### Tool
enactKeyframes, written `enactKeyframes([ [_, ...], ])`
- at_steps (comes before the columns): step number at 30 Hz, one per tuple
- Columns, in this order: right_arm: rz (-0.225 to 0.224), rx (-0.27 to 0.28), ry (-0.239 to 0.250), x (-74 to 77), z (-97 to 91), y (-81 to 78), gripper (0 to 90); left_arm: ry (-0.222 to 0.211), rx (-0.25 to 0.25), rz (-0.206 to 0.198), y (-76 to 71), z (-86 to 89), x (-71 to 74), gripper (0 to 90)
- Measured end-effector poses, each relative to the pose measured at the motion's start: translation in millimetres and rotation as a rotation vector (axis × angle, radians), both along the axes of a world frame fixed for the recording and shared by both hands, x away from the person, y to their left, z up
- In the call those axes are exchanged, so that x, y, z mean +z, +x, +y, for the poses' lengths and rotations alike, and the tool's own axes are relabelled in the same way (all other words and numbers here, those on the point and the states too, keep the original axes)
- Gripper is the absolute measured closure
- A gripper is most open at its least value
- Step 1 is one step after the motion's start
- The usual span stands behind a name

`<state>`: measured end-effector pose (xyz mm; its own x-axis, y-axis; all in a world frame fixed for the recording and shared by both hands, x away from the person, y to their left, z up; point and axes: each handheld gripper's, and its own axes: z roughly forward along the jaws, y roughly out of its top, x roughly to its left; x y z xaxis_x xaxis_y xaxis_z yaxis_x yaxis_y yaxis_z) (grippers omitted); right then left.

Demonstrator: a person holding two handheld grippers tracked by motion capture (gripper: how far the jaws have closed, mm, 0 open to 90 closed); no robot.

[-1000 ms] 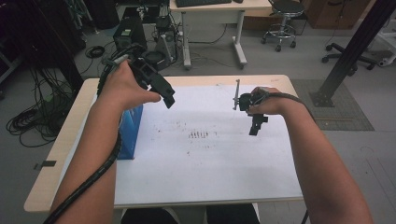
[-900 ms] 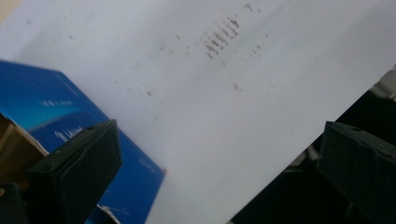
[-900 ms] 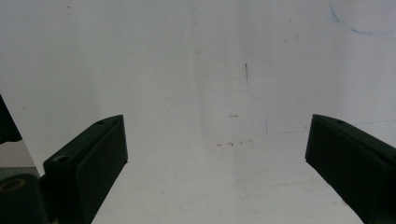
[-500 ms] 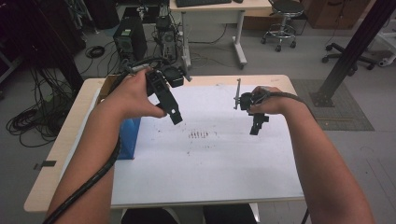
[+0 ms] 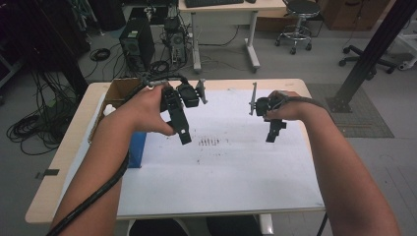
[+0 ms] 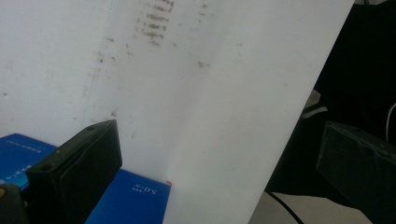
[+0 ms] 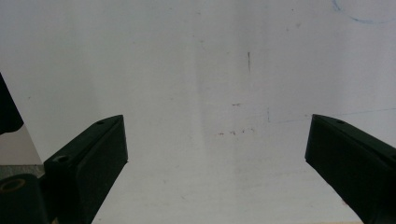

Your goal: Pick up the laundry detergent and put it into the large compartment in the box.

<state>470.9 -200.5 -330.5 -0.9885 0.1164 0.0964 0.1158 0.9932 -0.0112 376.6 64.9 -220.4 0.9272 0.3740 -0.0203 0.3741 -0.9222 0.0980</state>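
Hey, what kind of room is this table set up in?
Probably a lab or office workroom: a desktop computer tower with tangled cables on the floor, and a wheeled stool behind.

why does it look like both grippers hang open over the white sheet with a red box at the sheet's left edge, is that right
Not quite: the box at the left edge of the white sheet is blue, not red, as the high view and the left gripper view show. The rest holds: the left gripper and the right gripper both hang open over the sheet.
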Motion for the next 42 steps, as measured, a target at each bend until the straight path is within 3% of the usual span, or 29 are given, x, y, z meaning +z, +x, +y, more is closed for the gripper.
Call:
enactKeyframes([
  [17, -0.002, 0.000, 0.001, 3.5, -1.7, 1.7, 5.6, -0.019, -0.048, -0.011, 0.6, -10.8, 0.9, 0.2],
  [26, -0.004, -0.001, -0.003, 5.1, -1.4, 0.3, 5.7, -0.018, -0.043, -0.019, 1.6, -12.7, 6.0, 0.2],
  [42, -0.006, 0.000, -0.004, 5.8, 0.0, -1.8, 5.7, -0.023, -0.036, -0.010, 1.5, -11.0, 1.6, 0.2],
])
